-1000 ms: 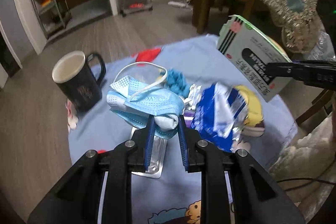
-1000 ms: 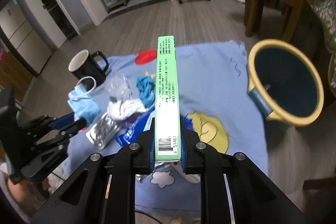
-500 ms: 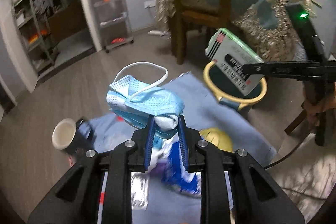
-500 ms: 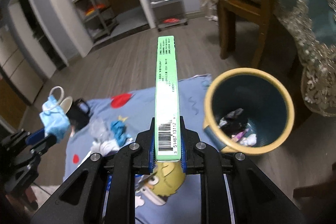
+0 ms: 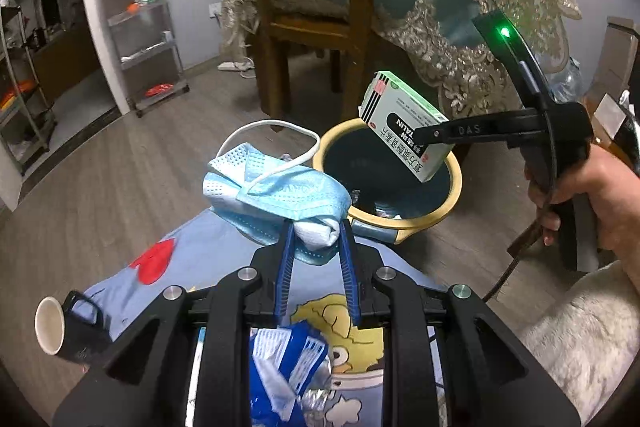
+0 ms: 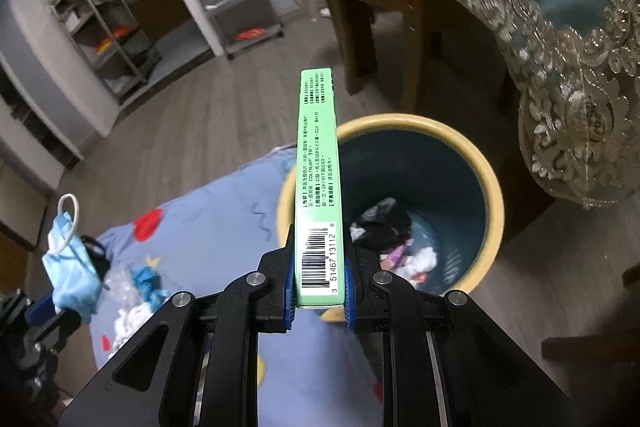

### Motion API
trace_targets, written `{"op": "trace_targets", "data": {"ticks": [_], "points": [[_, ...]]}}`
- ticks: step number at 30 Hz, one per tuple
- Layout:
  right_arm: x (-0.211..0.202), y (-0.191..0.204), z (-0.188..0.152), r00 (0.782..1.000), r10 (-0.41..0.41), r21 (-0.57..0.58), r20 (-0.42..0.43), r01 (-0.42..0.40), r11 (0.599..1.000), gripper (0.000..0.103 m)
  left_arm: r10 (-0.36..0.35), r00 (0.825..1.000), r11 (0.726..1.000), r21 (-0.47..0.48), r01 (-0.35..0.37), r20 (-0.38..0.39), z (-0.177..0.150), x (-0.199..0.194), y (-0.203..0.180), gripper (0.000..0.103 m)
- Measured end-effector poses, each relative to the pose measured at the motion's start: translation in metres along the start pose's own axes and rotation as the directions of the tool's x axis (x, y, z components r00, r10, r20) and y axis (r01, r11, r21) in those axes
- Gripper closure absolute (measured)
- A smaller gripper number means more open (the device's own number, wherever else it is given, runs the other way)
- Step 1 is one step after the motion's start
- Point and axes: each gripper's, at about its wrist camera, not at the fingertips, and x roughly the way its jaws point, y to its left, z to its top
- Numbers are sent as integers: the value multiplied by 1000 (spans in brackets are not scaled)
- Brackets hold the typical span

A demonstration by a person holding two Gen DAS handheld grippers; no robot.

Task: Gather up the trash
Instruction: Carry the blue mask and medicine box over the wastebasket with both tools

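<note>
Clamping a crumpled blue face mask (image 5: 276, 195) with a white wad between its blue pads, the left gripper (image 5: 316, 247) hides the near rim of the trash bin (image 5: 452, 187) just beyond its fingertips. The right gripper (image 6: 318, 279) grips a green medicine box (image 6: 318, 187) edge-on, and the box covers the bin's left rim. Bin contents are dim; only scraps show. Below the left fingers, a blue wrapper (image 5: 288, 359) is cut off.

Blue mask (image 5: 276, 191), green box (image 6: 318, 187) – both held aloft
</note>
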Motion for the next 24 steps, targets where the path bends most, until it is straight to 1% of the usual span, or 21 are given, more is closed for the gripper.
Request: {"op": "trace_targets", "data": {"ticks": [8,10,12,17,20,24], "points": [[20,-28,10,999,-44,35,-16,44,998,84,-25,999,996,80,28,-30,12,46,-21,82],[26,-39,10,998,-61,70,-26,63,996,84,-31,999,994,99,35,-41,15,62,-26,82],[31,-49,8,998,-54,115,-39,58,992,83,-38,998,994,103,43,-56,18,78,-30,82],[44,-63,10,996,-58,154,-64,67,986,83,-77,994,995,61,82,-83,23,110,-35,82],[49,-63,7,996,-41,176,-85,55,983,84,-77,992,992,91,86,-98,23,126,-45,82],[51,-63,9,994,-62,170,-88,77,982,83,-80,991,988,122,93,-111,26,143,-55,81]]}}
